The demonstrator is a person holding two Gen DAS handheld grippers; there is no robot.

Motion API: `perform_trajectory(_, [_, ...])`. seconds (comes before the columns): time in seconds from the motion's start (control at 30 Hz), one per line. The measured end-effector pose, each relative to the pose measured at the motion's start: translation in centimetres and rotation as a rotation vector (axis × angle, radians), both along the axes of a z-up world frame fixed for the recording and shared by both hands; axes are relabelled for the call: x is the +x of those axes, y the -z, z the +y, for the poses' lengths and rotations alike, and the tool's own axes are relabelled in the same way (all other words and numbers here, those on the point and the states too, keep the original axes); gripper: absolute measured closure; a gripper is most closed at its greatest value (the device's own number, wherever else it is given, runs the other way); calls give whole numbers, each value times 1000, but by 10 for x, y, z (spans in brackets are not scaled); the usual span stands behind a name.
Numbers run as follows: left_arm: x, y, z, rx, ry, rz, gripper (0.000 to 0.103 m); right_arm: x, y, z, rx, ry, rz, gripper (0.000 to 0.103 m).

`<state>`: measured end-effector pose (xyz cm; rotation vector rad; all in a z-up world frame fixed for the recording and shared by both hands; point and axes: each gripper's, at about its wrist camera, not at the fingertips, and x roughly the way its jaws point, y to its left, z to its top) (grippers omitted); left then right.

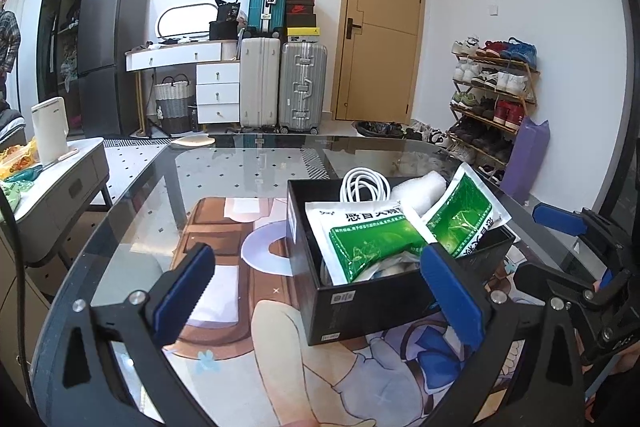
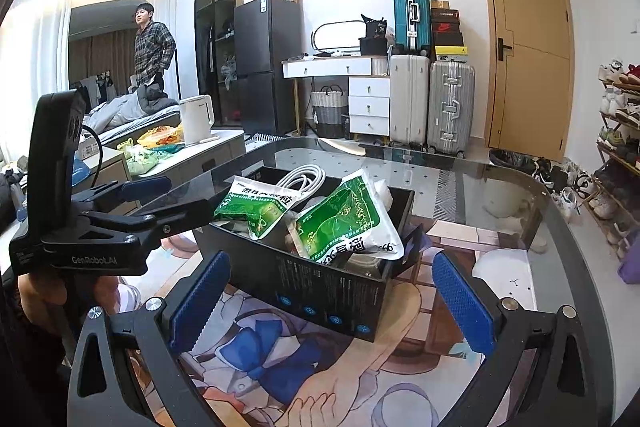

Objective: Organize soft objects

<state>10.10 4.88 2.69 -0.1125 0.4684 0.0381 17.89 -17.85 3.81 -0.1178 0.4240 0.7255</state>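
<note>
While both grippers hang over the glass table (image 1: 248, 163), there's one black cardboard box (image 1: 360, 307) sitting on it with the soft stuff packed inside. Count goes like this: two green-and-white medicine pouches, one coiled white cable (image 1: 364, 185), one white foam roll (image 1: 420, 191). Under the glass there's an anime-print mat (image 1: 248, 227).

The first pouch (image 1: 360, 239) lies flatter, its long axis running from the box's far side down toward the left wrist camera, printed face up. The second pouch (image 1: 460, 219) is propped on the box's right rim, tilted, with its long axis slanting up and away to the right and one corner poking out past the edge. The box's own long axis runs roughly away from the left camera.

The left gripper (image 1: 320, 287) has its blue-padded fingers spread wide, nothing between them; its right pad overlaps the near right corner of the box in view, but whether it's touching can't be told. The right gripper (image 2: 332, 295) is spread wide too, holding nothing, with the box between and beyond its fingers.

The right wrist view shows the box's long printed side, plus a man in a plaid shirt (image 2: 154, 47) back by the bed. Left wrist view catches only his edge, but shows the shoe rack (image 1: 492, 95) in full. Both show three suitcases, one white kettle (image 2: 196, 119).
</note>
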Motion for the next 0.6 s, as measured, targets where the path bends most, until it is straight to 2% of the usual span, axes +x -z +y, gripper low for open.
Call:
perform_trajectory(0.23, [1,0,-1,1,1,-2,0,-9,-2,-1,-1,-5,-39,0])
perform_trajectory(0.6, [0,2,3,-9,-7,0,0,-7,-6,-6,15,2,-31,0])
